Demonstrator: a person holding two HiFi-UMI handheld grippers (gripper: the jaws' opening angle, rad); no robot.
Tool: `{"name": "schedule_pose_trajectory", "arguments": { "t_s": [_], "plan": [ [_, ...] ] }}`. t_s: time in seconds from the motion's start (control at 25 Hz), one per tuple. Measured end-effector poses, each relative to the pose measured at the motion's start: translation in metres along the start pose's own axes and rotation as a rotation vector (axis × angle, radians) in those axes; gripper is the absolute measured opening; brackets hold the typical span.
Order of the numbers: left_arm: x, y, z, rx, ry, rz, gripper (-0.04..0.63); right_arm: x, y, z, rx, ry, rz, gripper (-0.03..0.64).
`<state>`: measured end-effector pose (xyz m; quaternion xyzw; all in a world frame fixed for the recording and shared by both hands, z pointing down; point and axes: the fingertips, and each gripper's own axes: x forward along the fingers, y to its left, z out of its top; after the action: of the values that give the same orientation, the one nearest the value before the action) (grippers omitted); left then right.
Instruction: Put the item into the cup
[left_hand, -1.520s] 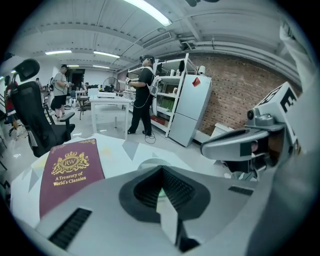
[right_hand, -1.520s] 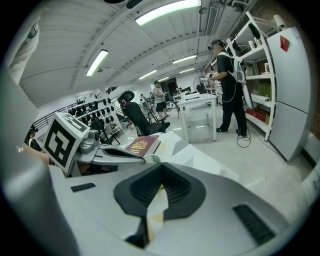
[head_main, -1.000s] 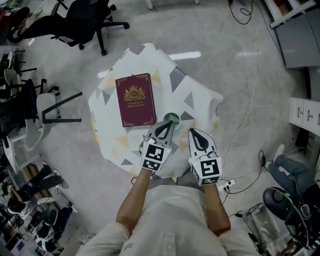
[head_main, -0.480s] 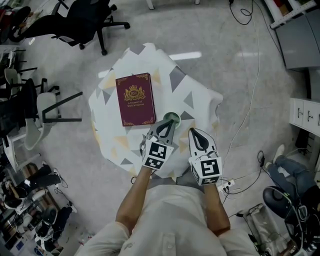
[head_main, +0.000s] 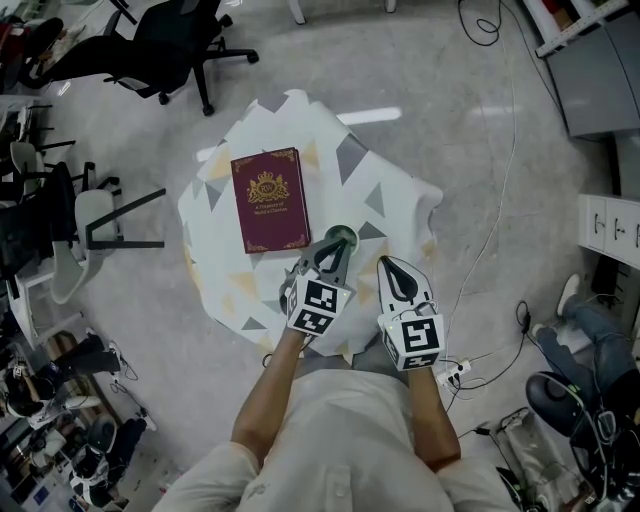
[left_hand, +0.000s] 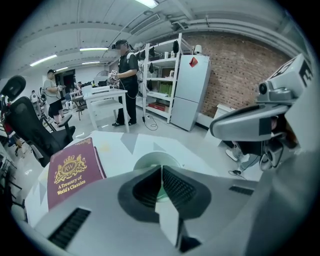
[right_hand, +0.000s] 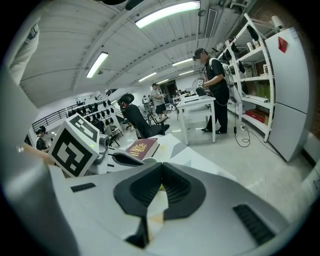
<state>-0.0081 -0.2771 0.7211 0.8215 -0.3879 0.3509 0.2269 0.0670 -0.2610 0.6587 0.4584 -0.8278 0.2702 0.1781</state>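
Observation:
A pale green cup (head_main: 343, 236) stands on the patterned cloth just right of a maroon book (head_main: 270, 200). My left gripper (head_main: 335, 248) is shut, its tips at the cup's near rim. In the left gripper view the cup (left_hand: 150, 159) shows right behind the closed jaws of the left gripper (left_hand: 161, 171), with nothing visible between them. My right gripper (head_main: 389, 264) is shut too and hovers to the right of the cup, apart from it. In the right gripper view the right gripper (right_hand: 160, 167) shows nothing clearly held. No separate item is visible.
The small table (head_main: 395, 205) is draped in a white cloth with grey and beige triangles. Office chairs (head_main: 165, 40) and a folding chair (head_main: 95, 225) stand to the left, cables (head_main: 500, 210) lie on the floor at right. People stand by a white table (left_hand: 102, 97) and shelves.
My left gripper has crept a little forward and to the right, toward the cup. The right gripper has stayed put.

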Motion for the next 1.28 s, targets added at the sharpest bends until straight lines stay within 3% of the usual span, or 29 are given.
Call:
{"name": "schedule_pose_trajectory", "arguments": {
  "t_s": [0.68, 1.28],
  "plan": [
    [-0.018, 0.002, 0.016, 0.025, -0.047, 0.008, 0.049, -0.011, 0.007, 0.012, -0.018, -0.037, -0.023, 0.006],
    [-0.086, 0.000, 0.055, 0.008, -0.260, -0.011, 0.049, -0.052, 0.038, 0.048, -0.095, -0.130, -0.072, 0.006]
  ]
}}
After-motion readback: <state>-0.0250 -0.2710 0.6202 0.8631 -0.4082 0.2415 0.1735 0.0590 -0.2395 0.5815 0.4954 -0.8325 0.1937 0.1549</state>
